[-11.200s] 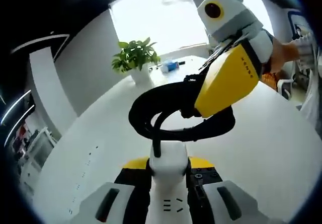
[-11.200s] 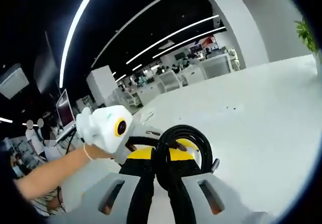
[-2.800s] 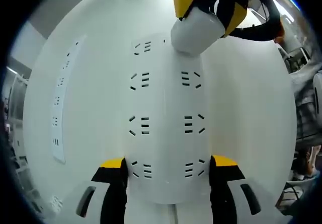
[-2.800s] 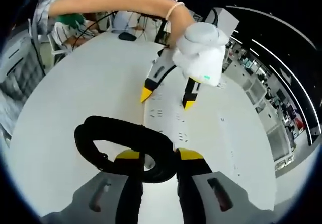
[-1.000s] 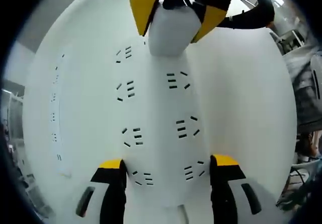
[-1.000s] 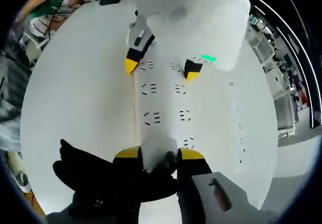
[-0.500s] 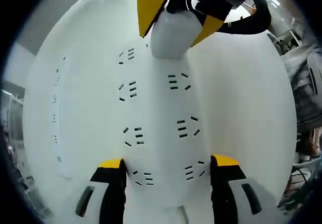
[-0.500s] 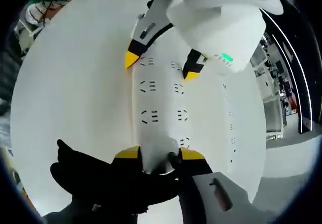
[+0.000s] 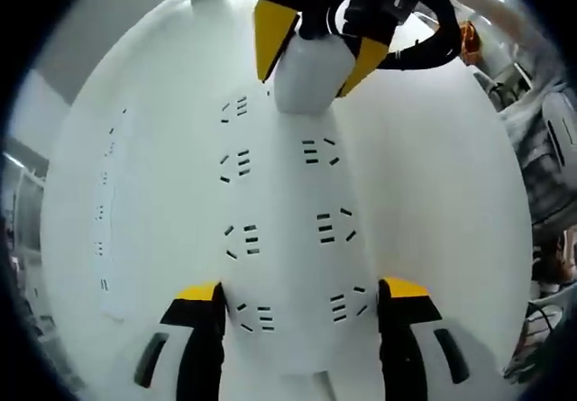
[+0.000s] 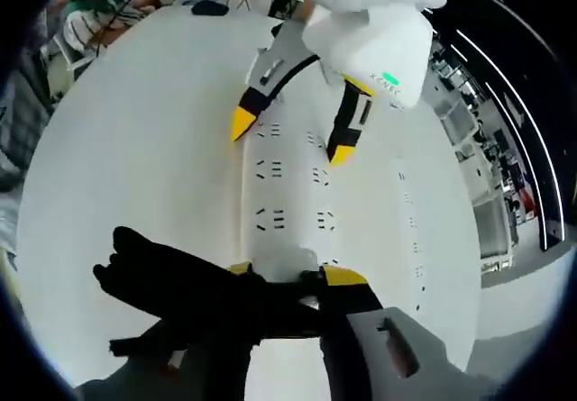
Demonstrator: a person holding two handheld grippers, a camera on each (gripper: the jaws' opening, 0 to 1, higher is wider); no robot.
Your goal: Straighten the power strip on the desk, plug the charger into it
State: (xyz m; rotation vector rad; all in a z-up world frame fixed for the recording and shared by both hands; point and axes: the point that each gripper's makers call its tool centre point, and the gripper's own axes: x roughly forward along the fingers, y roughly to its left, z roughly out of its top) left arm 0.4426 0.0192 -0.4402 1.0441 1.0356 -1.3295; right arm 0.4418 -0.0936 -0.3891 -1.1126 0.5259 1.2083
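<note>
The power strip point(image 9: 288, 221) lies flat on the white desk point(image 9: 442, 203). The left gripper point(image 9: 297, 297) stands wide open — its jaws flank the strip's near end, and contact cannot be told. At the far end, the right gripper point(image 9: 311, 54) is clamped on the white charger point(image 9: 311, 72), which meets the strip's face; its black cable point(image 10: 180, 297) is bundled beside the jaws.

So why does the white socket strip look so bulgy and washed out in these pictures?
Left gripper view: the fisheye lens bows the power strip, and white on white desk blurs its edges. Right gripper view: same bulge; the dark coiled cable stands out sharply.
</note>
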